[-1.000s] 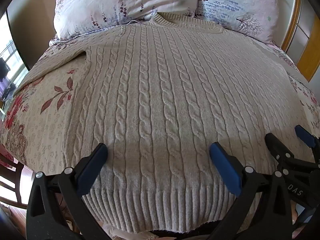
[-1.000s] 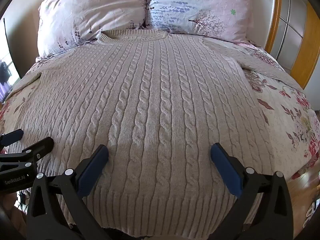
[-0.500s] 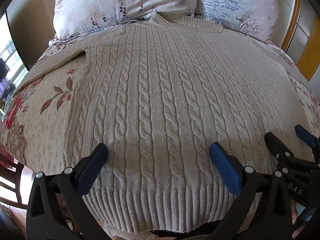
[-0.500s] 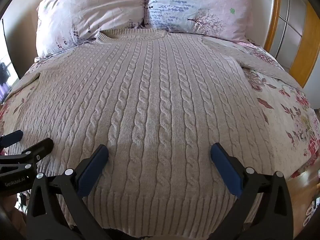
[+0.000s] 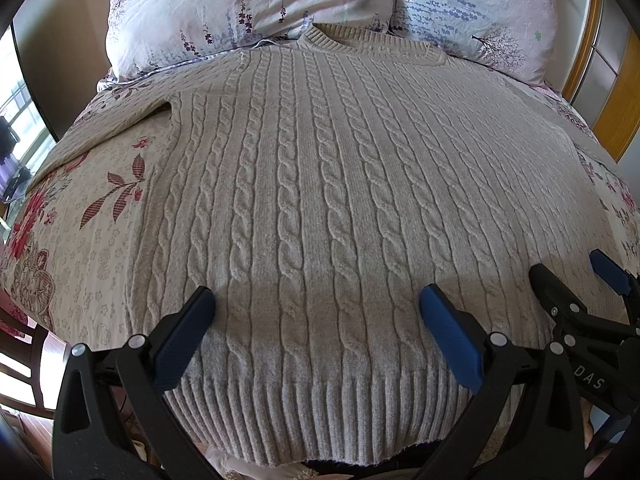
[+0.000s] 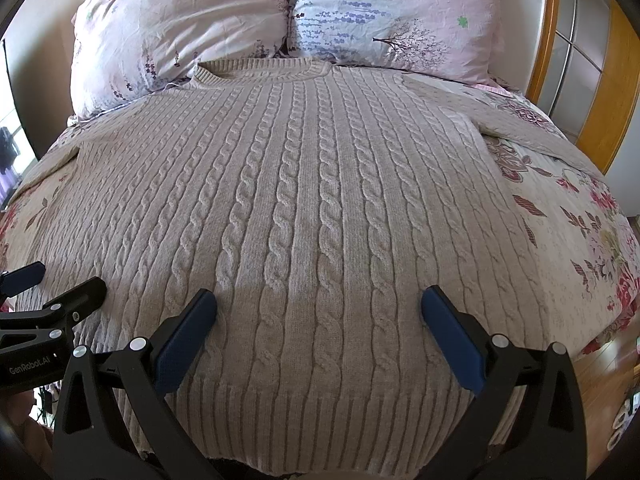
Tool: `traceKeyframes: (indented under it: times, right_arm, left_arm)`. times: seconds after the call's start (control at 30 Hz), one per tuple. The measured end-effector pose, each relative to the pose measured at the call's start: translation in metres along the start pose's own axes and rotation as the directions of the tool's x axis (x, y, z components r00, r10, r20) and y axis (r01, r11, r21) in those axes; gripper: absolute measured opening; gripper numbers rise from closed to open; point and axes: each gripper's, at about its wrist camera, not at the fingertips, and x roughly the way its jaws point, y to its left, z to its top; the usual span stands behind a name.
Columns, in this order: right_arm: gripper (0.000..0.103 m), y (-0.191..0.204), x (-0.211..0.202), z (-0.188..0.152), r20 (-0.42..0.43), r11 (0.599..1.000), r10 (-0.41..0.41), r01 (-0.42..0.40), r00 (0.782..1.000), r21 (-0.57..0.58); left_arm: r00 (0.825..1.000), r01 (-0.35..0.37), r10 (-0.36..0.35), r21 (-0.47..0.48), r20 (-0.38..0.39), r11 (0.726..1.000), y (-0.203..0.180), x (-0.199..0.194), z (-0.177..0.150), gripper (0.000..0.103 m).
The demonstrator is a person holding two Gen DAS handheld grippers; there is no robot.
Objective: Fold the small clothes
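Note:
A beige cable-knit sweater lies flat and face up on the bed, collar toward the pillows, ribbed hem nearest me; it also shows in the right wrist view. My left gripper is open and empty, hovering over the hem's left half. My right gripper is open and empty over the hem's right half. Each gripper shows in the other's view: the right gripper at the right edge, the left gripper at the left edge. Both sleeves spread out sideways.
The bed has a floral quilt and two pink floral pillows at the head. A wooden headboard and cabinet frame stand at the right. A window is at the far left.

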Motion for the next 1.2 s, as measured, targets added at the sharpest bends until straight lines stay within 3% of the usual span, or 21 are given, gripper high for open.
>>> traceKeyframes:
  times: [1.2]
  right_arm:
    - [0.102,-0.0004,0.0006,-0.0002,0.001,1.0,-0.001,0.001,1.0,0.0]
  left_arm:
    - [1.0,0.0,0.0,0.0,-0.001,1.0,0.0,0.0001,0.0001,0.101]
